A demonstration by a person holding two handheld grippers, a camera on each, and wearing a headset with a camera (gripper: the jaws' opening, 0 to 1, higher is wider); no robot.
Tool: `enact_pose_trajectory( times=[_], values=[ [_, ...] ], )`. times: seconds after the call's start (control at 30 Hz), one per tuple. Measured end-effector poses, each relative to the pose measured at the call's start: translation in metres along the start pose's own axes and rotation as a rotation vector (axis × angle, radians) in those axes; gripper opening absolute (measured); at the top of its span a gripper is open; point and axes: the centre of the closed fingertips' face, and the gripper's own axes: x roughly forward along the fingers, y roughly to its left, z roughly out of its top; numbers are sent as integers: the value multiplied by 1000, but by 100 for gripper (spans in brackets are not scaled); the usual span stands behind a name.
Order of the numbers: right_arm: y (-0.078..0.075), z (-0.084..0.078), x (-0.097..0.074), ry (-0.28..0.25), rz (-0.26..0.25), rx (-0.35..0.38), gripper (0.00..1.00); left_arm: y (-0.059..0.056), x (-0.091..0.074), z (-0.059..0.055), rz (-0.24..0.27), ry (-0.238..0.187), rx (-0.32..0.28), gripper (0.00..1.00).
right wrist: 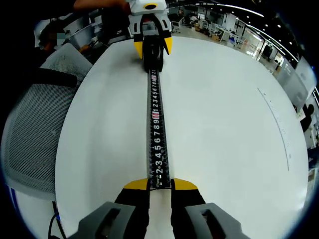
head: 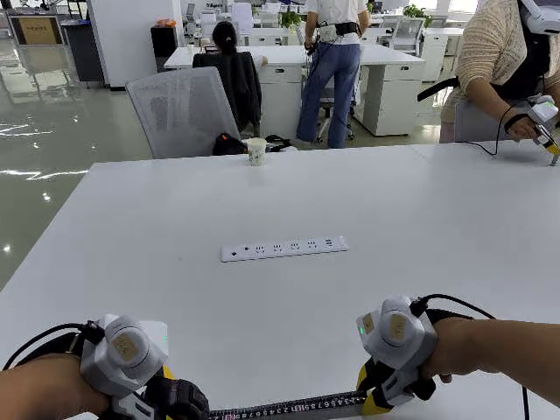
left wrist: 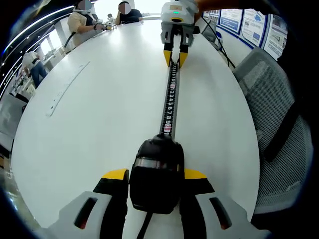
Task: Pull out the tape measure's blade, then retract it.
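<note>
The black tape measure case sits between the yellow-tipped fingers of my left gripper, which is shut on it; the case appears again at the table's near left edge. Its black blade with white numerals runs flat along the white table to my right gripper. The blade ends between the right gripper's yellow tips, which are shut on its end. Across the table, the left gripper holds the case, and the right gripper pinches the blade.
A white power strip lies mid-table. A paper cup stands at the far edge. Another person's hand holds a gripper at the far right corner. A grey mesh chair and desks stand beyond the table.
</note>
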Motion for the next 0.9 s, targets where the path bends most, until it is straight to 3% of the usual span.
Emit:
enact_pose_trajectory(
  times=[0.33, 0.47, 0.73, 0.9],
  values=[
    [-3, 4, -6, -2, -13, 3, 16, 0, -11, -8, 0, 1, -36, 45],
    [-2, 3, -8, -6, -15, 29, 18, -3, -14, -6, -7, -20, -77, 51],
    [2, -1, -9, 14, -9, 24, 25, -10, -16, -4, -25, -30, -90, 63],
    [2, 0, -9, 9, -14, 34, 30, -6, -16, -2, -9, -39, -97, 77]
  ],
)
